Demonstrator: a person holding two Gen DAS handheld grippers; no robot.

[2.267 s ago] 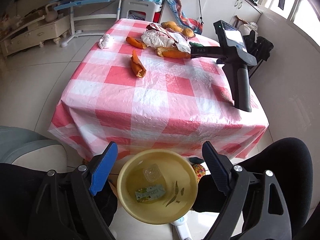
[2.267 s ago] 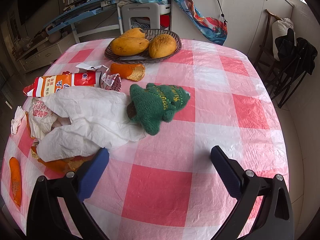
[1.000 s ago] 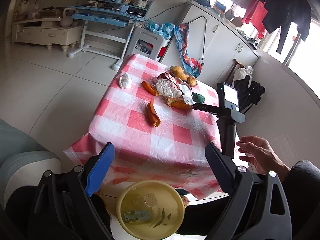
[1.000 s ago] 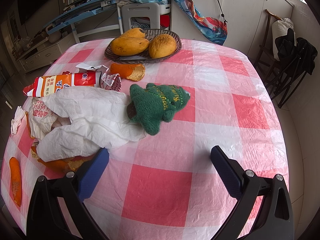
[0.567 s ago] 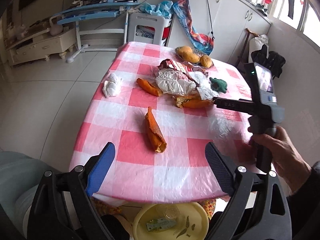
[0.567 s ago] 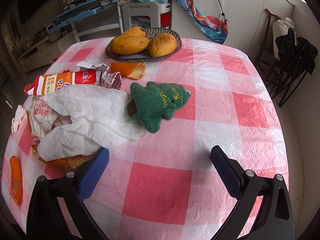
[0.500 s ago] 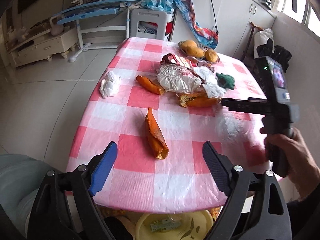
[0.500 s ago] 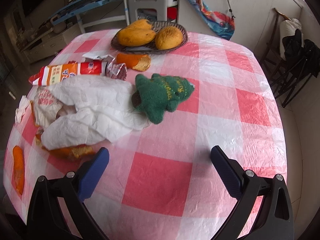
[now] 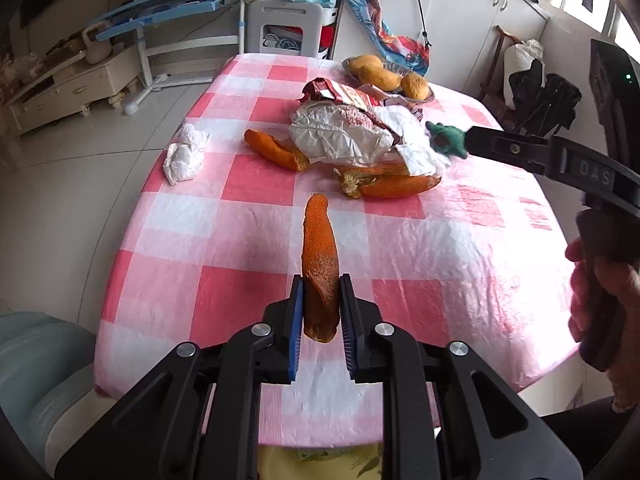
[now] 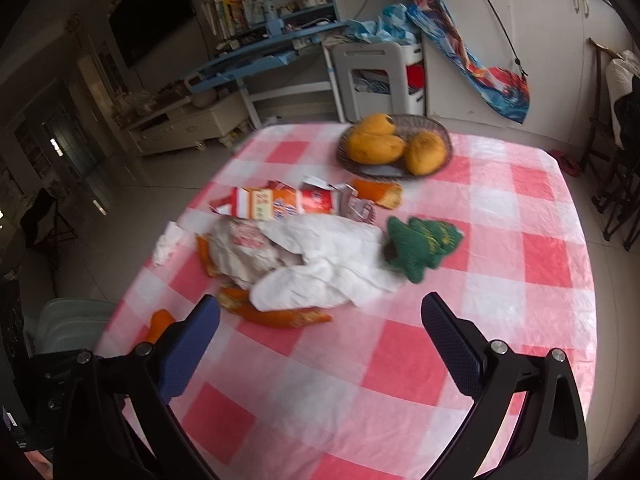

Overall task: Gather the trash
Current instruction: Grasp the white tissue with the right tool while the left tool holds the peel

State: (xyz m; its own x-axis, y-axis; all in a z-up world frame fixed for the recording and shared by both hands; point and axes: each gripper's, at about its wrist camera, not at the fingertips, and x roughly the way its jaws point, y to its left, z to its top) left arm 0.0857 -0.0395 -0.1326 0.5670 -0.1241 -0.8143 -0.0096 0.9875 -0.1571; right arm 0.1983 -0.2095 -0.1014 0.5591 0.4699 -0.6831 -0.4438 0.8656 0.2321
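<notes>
My left gripper (image 9: 320, 280) is shut on the near end of a long orange peel (image 9: 318, 240), which points away over the pink checked tablecloth (image 9: 460, 248). Farther back lie more peels (image 9: 276, 148), a crumpled white wrapper (image 9: 340, 136), a tissue wad (image 9: 184, 152) and a torn red carton (image 9: 344, 94). My right gripper (image 10: 320, 304) is open above the table with nothing between its fingers; the wrapper (image 10: 312, 260), a peel (image 10: 276, 314) and the carton (image 10: 276, 204) lie just beyond it. A yellow bowl (image 9: 316, 462) shows under the table's near edge.
A green knitted toy (image 10: 424, 244) rests beside the wrapper. A basket of mangoes (image 10: 394, 144) stands at the table's far side. A hand (image 9: 604, 292) holds the right gripper's handle at the right. A white stool (image 10: 376, 76) and a blue desk stand beyond.
My left gripper came in over the table's near edge and shut on the long orange peel. A hand took up the right gripper, which has risen and pulled back from the wrapper.
</notes>
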